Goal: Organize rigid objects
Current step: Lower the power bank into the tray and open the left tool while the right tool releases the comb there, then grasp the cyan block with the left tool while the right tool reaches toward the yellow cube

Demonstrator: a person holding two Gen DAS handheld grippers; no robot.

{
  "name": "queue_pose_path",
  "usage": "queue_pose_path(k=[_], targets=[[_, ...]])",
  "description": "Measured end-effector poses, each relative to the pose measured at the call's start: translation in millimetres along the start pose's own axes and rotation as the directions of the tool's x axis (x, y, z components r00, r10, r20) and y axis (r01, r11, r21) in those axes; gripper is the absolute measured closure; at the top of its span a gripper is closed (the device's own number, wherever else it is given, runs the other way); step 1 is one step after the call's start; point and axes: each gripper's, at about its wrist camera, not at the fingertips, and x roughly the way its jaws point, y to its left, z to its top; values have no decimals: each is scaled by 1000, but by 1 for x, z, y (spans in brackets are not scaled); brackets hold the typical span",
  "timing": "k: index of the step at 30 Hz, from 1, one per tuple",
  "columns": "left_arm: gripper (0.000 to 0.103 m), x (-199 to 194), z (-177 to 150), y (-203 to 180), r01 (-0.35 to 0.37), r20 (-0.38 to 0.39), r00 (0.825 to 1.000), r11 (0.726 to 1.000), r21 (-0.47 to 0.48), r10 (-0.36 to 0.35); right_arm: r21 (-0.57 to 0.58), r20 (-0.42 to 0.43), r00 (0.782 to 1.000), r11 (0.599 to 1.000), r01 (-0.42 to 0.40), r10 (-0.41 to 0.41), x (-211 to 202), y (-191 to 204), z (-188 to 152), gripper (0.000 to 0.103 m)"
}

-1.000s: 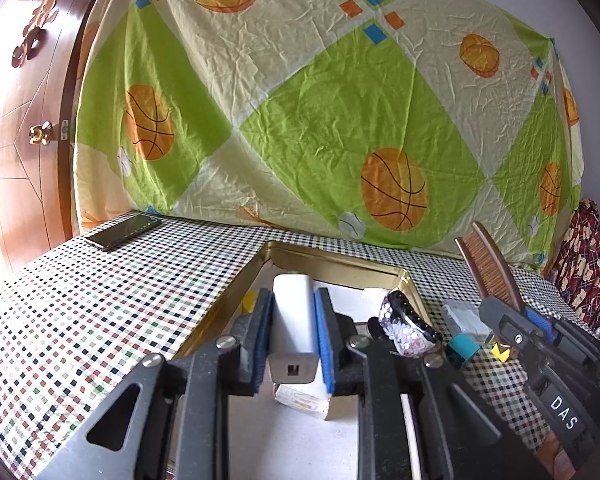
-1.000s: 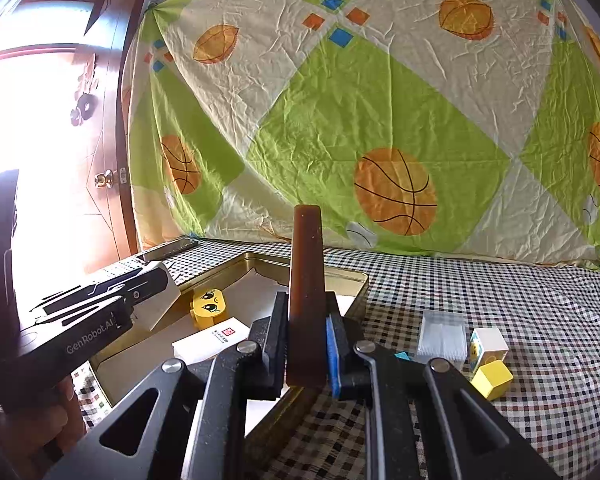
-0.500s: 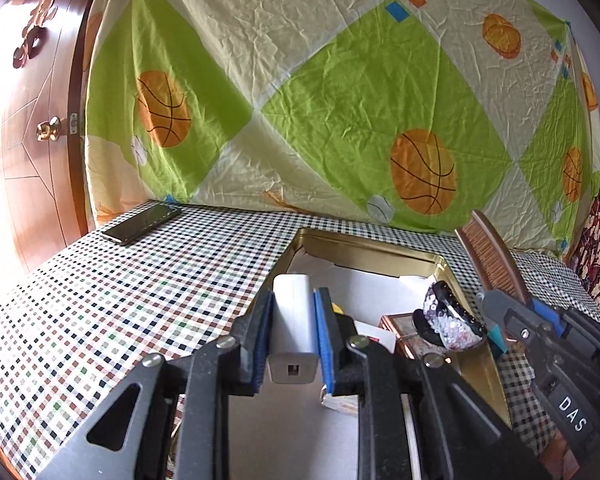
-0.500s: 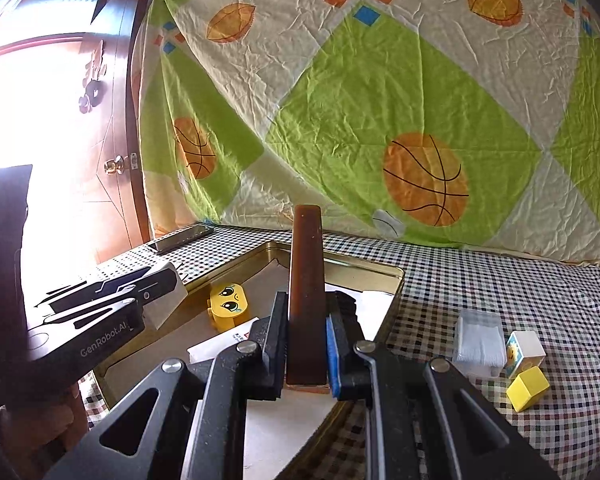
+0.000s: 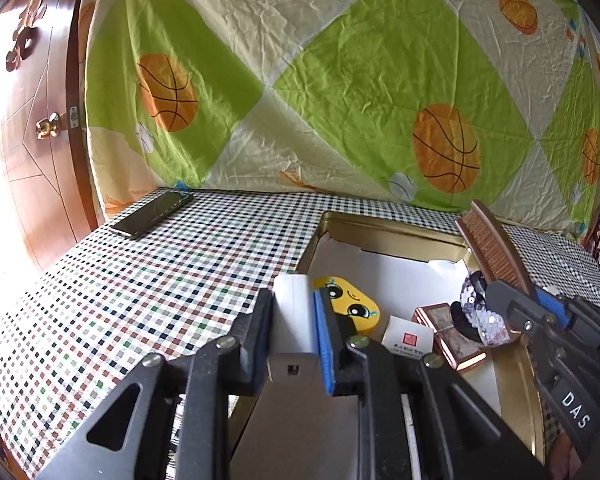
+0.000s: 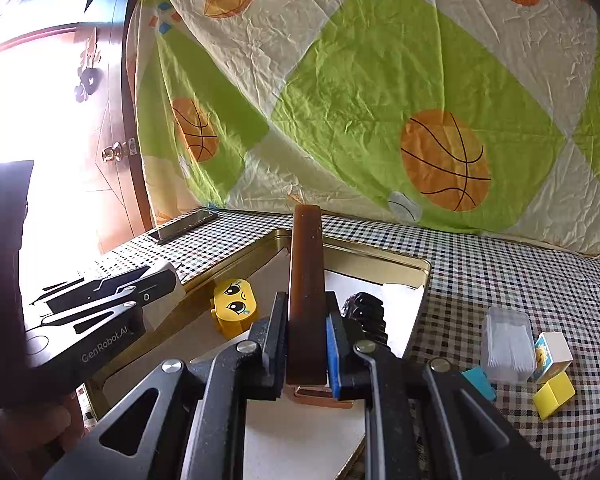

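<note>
Brown comb (image 6: 306, 280), possibly wooden, fine-toothed

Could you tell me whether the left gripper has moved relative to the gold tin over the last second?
Yes. The left gripper, shut on a white block, has shifted leftward: it was centred over the gold tin and now sits at the tin's left edge.

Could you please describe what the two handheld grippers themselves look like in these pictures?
Both are matte black linkage frames with triangular cut-outs and silver pivot rivets. Each gripper, left and right, has one black finger pad and one blue pad. Seen from the side, the left gripper's body carries white "GenRobot.AI" lettering; the right one's shows "DAS". No cables or sleeves are visible.
</note>
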Motion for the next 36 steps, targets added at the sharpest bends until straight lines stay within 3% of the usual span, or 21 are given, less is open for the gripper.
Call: queue_pose_path(k=[5, 7, 9, 16, 17, 19, 23, 29, 36], targets=[[82, 2, 0, -3, -25, -2, 1000, 999, 20, 25, 20, -14, 1000, 1000, -22, 23, 5, -2, 1, 85], [63, 2, 0, -3, -25, 0, 1000, 1000, 17, 25, 30, -28, 999, 999, -17, 18, 8, -4, 1, 83], [31, -3, 0, -4, -41, 25, 999, 999, 17, 41, 49, -26, 999, 998, -34, 36, 8, -6, 2, 75], [21, -16, 1, 3, -100, 78, 992, 995, -13, 100, 59, -12, 993, 992, -113, 114, 13, 3, 7, 45], [14, -17, 2, 5, -95, 79, 992, 995, -20, 96, 55, 5, 995, 994, -97, 97, 9, 3, 7, 45], [11, -20, 2, 6, -101, 89, 991, 994, -29, 103, 56, 48, 997, 996, -69, 67, -3, -1, 9, 44], [0, -28, 3, -3, -93, 107, 990, 995, -39, 97, 80, 121, 993, 997, 6, -16, -31, -21, 10, 20], [0, -47, 4, -45, 3, 133, 991, 1000, 2, -4, 122, 116, 985, 986, 114, -128, -63, -66, 3, 20], [0, -56, -1, -121, 164, 101, 979, 980, 112, -175, 149, 37, 944, 936, 320, -329, -88, -129, -15, 20]])
